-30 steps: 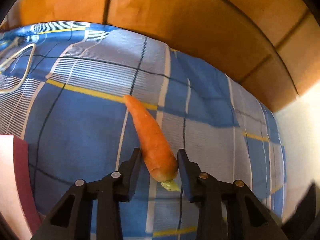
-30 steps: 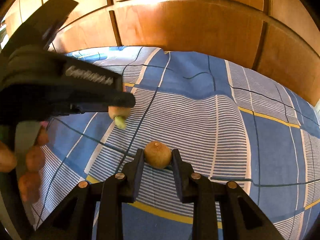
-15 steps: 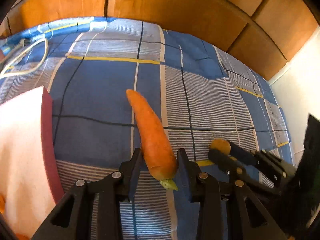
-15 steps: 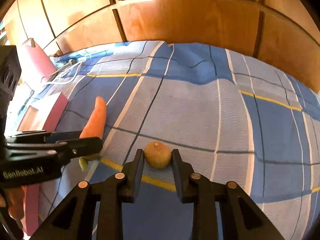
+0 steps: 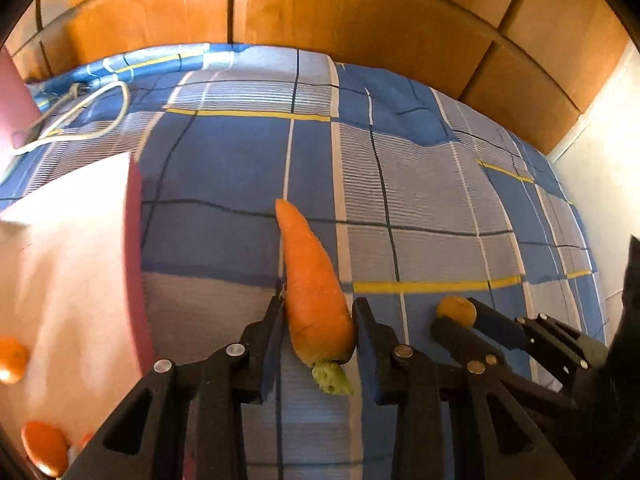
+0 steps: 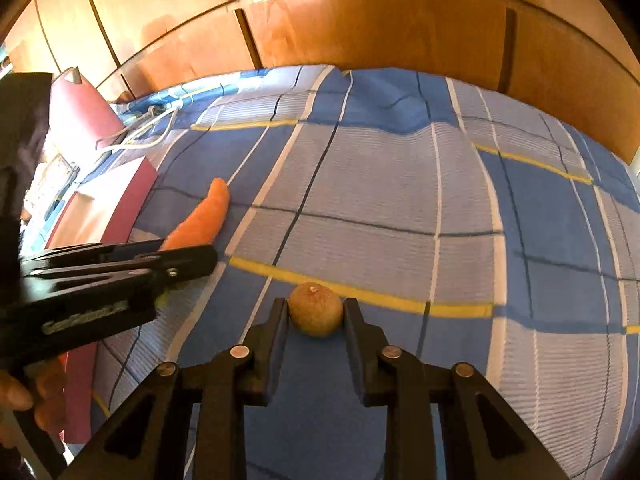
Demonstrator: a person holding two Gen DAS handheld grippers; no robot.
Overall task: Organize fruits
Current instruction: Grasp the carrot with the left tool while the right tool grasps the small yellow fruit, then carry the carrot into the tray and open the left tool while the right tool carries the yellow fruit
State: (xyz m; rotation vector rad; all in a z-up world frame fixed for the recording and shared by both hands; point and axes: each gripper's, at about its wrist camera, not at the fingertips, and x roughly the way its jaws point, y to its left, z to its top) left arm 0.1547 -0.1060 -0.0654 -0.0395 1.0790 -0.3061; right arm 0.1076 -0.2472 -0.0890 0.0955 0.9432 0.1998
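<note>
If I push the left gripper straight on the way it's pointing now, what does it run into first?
Probably the blue checked bedspread: the left gripper, shut on the carrot, points down at bare cloth, so the carrot's tip would likely touch first. The pink box sits off to its left, though depth is unclear.

Light: warm, bright | glare: overexposed left | blur: left edge | distortion: fisheye, dark corners

- The bedsheet (image 5: pixel 420 208) is matt woven cloth, checked and lightly creased.
- The panels (image 6: pixel 360 28) across the top are glossy varnished wood.
- Both the left gripper (image 5: pixel 318 320) and right gripper (image 6: pixel 316 312) look like matt black plastic with shiny metal rivets.
- The carrot (image 5: pixel 314 296) is smooth-skinned.
</note>
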